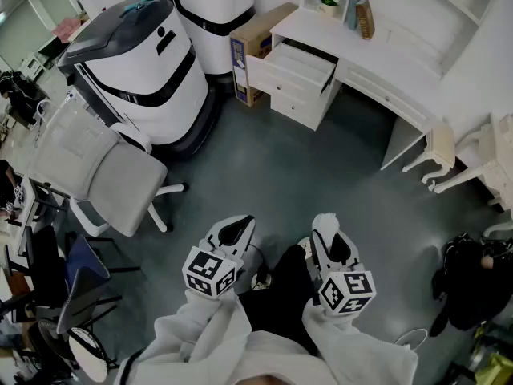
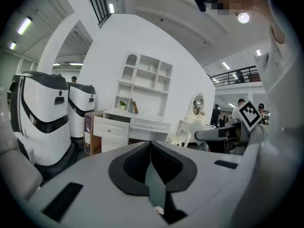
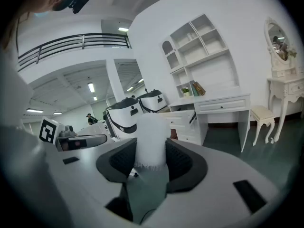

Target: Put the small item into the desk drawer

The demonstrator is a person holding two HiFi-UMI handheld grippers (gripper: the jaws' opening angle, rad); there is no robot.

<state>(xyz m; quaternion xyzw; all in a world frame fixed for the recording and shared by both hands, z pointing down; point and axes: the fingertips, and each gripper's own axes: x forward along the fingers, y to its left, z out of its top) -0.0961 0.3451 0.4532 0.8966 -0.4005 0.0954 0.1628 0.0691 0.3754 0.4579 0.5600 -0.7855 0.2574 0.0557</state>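
My right gripper (image 3: pixel 151 148) is shut on a small white roll-shaped item (image 3: pixel 151 139) that stands up between the pads; in the head view the white item (image 1: pixel 325 221) pokes out past the right gripper (image 1: pixel 329 235). My left gripper (image 2: pixel 150 158) is shut with nothing between its pads, and in the head view the left gripper (image 1: pixel 232 231) sits beside the right one, low in the picture. Far ahead stands the white desk (image 1: pixel 377 50) with its top drawer (image 1: pixel 292 66) pulled open; the open drawer (image 3: pixel 183 118) also shows in the right gripper view.
Two large white-and-grey machines (image 1: pixel 140 58) stand left of the desk, with a cardboard box (image 1: pixel 252 46) between them and the drawers. A white office chair (image 1: pixel 96 167) is at the left. A white stool (image 1: pixel 437 147) and vanity (image 3: pixel 282 87) stand right of the desk.
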